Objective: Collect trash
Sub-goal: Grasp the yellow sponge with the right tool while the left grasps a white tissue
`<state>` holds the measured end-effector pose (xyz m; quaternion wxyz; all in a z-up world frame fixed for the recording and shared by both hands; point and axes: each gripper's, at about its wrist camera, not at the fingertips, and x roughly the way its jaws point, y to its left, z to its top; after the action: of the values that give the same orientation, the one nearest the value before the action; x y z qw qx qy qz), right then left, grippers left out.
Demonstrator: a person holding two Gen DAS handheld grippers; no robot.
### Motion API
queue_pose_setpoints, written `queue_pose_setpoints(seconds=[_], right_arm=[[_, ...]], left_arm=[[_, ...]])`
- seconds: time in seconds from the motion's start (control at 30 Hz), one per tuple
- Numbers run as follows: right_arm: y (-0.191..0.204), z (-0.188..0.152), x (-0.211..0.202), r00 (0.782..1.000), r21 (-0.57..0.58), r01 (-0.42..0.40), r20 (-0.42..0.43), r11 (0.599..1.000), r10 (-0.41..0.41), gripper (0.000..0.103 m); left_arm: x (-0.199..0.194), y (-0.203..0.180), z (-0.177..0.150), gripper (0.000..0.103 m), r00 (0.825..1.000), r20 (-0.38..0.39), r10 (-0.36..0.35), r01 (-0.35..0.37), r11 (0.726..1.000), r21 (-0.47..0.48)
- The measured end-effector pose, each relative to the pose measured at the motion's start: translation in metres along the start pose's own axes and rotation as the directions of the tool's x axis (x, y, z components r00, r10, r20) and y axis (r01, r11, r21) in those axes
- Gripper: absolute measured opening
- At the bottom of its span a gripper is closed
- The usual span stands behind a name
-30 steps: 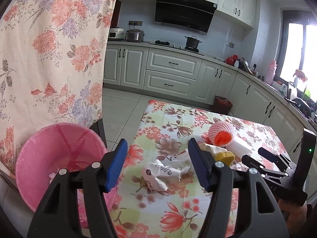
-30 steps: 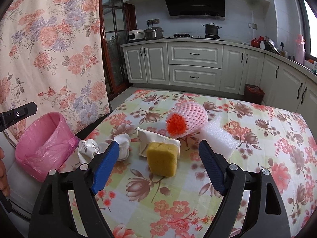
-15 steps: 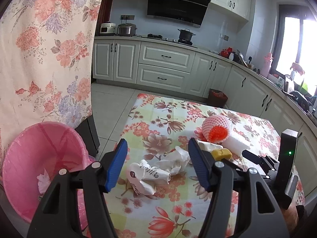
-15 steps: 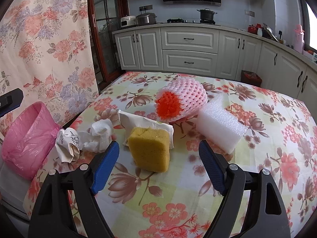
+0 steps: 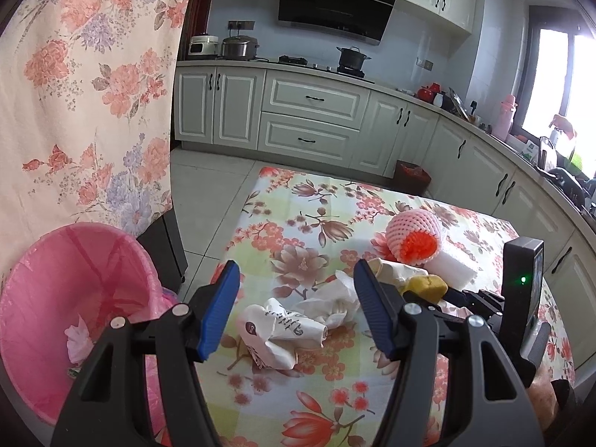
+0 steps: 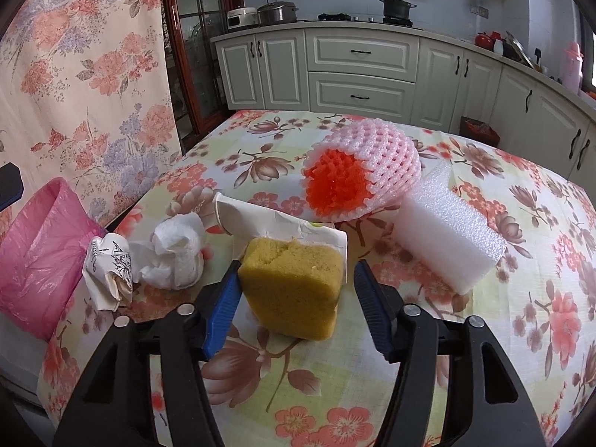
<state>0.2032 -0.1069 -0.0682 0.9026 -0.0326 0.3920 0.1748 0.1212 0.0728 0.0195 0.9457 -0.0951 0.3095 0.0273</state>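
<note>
Right wrist view: my right gripper [image 6: 294,298] fingers are closing around the yellow sponge [image 6: 292,285] lying squarely between them, not yet pinched.

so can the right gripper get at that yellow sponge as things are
Probably yes. The yellow sponge sits between the right gripper's closing jaws, nothing blocking either side; the left pad looks at its edge, the right pad shows a gap. The flattened paper cup lies behind it.
</note>
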Motion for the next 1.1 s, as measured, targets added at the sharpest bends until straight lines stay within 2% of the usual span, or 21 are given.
queue_pose_setpoints(seconds=[0.3, 0.73, 1.1], right_arm=[[-0.017, -0.009, -0.015, 1.0, 0.015, -0.007, 0.023, 1.0, 0.007, 0.047], [-0.053, -0.013, -0.051, 0.997, 0.068, 0.015, 0.072, 0.998, -0.02, 0.047], [-0.076, -0.012, -0.065, 0.995, 0.107, 0.025, 0.094, 0.994, -0.035, 0.047]], left_arm=[[0.023, -0.012, -0.005, 0.062, 0.999, -0.037, -0.021, 0.022, 1.0, 0.021], [0.082, -0.047, -0.012, 0.061, 0.99, -0.127, -0.067, 0.077, 0.994, 0.08], [0.123, -0.063, -0.018, 0.06, 0.974, -0.225, -0.02, 0.056, 0.986, 0.156]])
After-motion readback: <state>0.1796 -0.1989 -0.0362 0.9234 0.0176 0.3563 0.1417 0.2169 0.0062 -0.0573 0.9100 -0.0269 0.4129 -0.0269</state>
